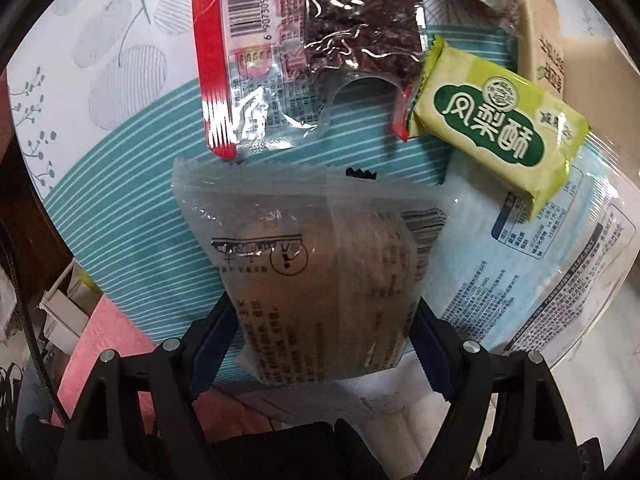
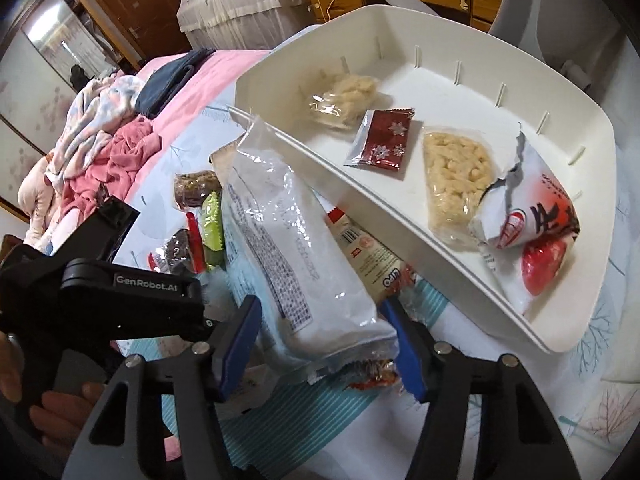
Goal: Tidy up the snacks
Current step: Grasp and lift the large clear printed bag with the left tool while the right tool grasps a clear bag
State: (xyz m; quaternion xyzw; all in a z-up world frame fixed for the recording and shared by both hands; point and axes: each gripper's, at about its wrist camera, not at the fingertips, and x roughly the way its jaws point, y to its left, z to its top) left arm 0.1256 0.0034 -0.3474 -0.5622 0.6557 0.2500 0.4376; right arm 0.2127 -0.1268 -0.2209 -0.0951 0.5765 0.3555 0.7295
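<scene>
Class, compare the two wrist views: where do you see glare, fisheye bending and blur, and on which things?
Left wrist view: glare streaks on the clear dark-snack wrapper; the green pastry pack prints sharp; dark corners ring the picture. Right wrist view: the white tray rim bows with fisheye bending; sheen on the big white bag; the room behind looks softer.

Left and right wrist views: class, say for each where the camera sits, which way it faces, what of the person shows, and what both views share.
Left wrist: on the left gripper, facing steeply down at the cloth; its fingers clamp a frosted packet; no person shows.
Right wrist: on the right gripper, facing down and forward over a white bag between its open fingers, toward the tray; a hand shows lower left.
Shared: the white bag and the green packet.
</scene>
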